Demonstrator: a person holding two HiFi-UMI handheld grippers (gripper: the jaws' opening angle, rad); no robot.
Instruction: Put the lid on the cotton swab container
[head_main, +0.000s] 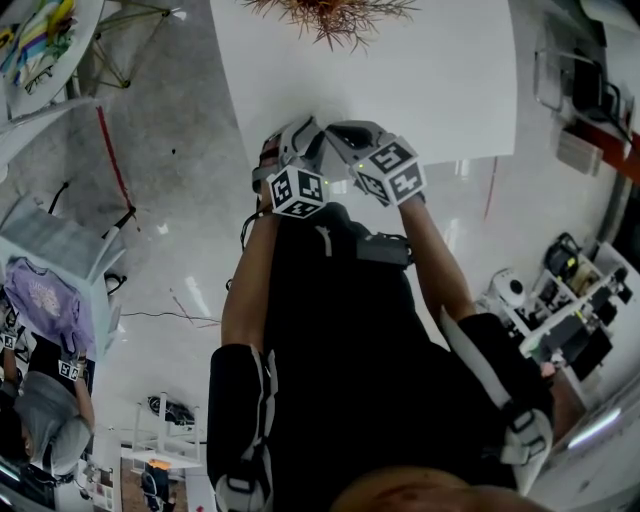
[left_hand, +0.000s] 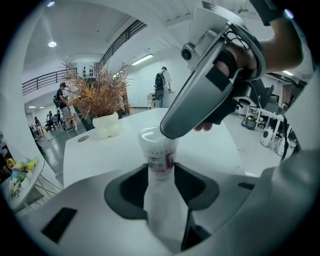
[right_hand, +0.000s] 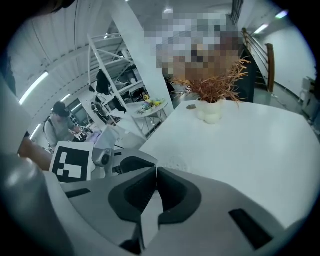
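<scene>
- Broadly, the white table (head_main: 400, 90) lies open; only a dried plant in a white pot (left_hand: 102, 107) stands at its far edge, well apart from both tools.
- Both tools sit over the near edge.
- Left gripper (left_hand: 160, 172) clamps the cotton swab container (left_hand: 159, 150) upright: pale cylinder, pink-marked label.
- Right gripper (right_hand: 156, 170): jaws closed together, empty, tip against the container's top.

Pale grey left claw (left_hand: 161, 186), matching right claw (right_hand: 152, 196), black-and-white marker cubes (head_main: 297, 192) (one per claw), black clothing (head_main: 340, 330), white-strapped black arm bands (head_main: 238, 400)

cotton swab container (left_hand: 159, 156) | translucent, pink label | upright in left claw (left_hand: 161, 186) | lid (left_hand: 150, 135) on top
</scene>
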